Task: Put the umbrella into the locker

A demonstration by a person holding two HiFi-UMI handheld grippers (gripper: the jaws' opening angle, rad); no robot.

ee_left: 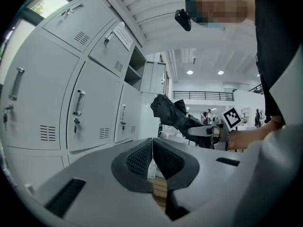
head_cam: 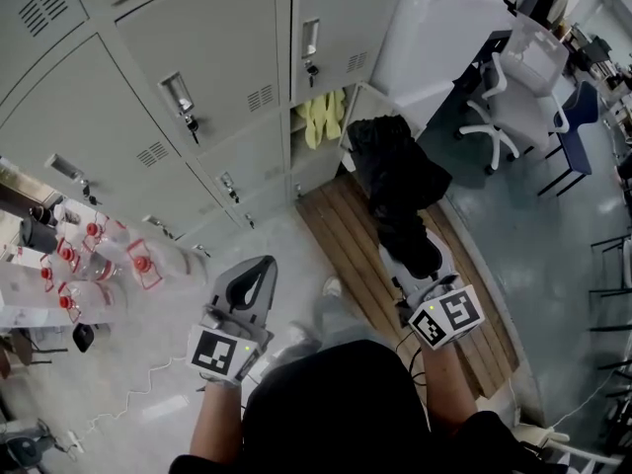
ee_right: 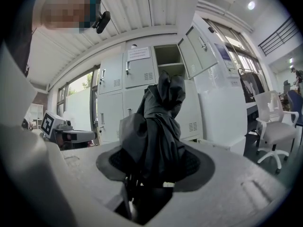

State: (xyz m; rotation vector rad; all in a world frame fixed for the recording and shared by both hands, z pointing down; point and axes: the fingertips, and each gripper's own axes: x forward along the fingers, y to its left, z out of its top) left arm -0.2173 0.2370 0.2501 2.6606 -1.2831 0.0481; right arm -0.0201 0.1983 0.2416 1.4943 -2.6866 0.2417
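Note:
A black folded umbrella (head_cam: 395, 181) sticks out forward from my right gripper (head_cam: 420, 260), whose jaws are shut on its lower end. Its crumpled fabric fills the right gripper view (ee_right: 158, 126) between the pads of that gripper (ee_right: 156, 167). Ahead stands a wall of grey lockers; one compartment (head_cam: 324, 117) is open, with yellow items inside. The same open compartment (ee_right: 168, 58) and its swung-out door (ee_right: 199, 56) lie beyond the umbrella's tip. My left gripper (head_cam: 259, 270) hangs to the left, shut and empty, pads touching (ee_left: 152, 157). From there the umbrella (ee_left: 168, 112) shows at the right.
A wooden slatted platform (head_cam: 365, 255) lies on the floor under the right gripper. A white cabinet (head_cam: 434, 38) stands right of the lockers, with a white office chair (head_cam: 513, 77) beyond it. Bottles with red caps (head_cam: 89, 255) sit at the left.

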